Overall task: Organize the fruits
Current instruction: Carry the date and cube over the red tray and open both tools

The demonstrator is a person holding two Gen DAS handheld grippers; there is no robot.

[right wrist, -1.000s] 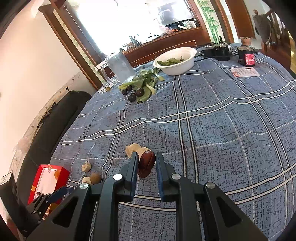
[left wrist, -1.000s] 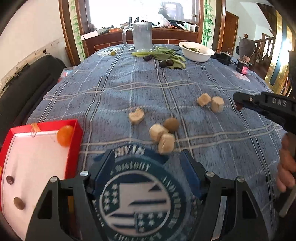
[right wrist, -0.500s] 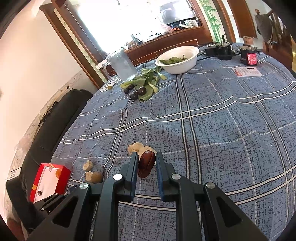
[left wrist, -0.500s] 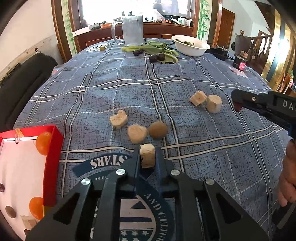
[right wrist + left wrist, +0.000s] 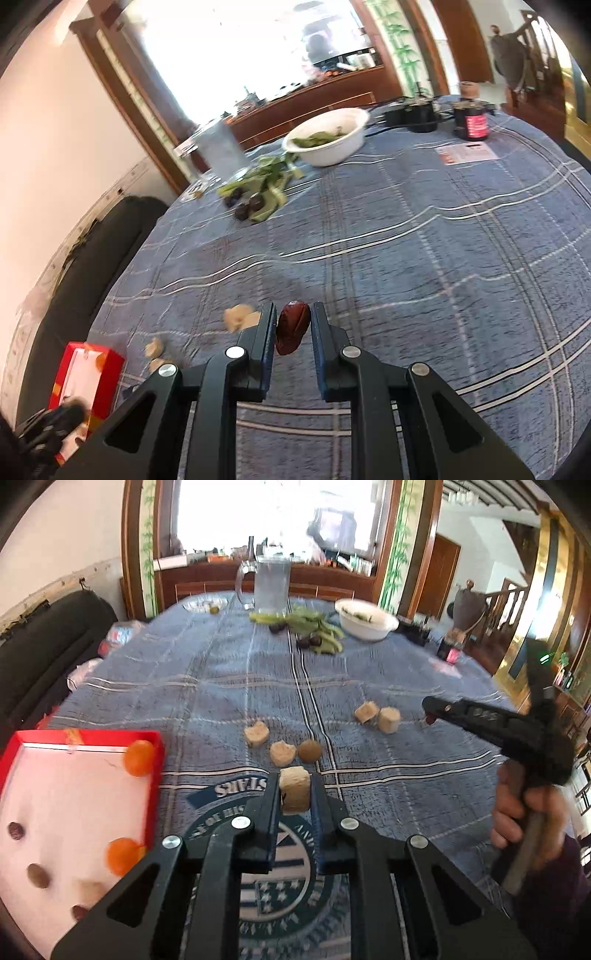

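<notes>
1. Daylight flooded in through the rear window (image 5: 258, 517), which was blown out to white glare.
2. Fisheye distortion bowed the tablecloth (image 5: 443, 258) and darkened the corners.
3. Motion blur softened both views.

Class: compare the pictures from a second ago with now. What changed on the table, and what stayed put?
The left gripper shut on a tan chunk and lifted it off the cloth. The right gripper kept its dark red fruit. The other chunks and the red box stayed.
</notes>
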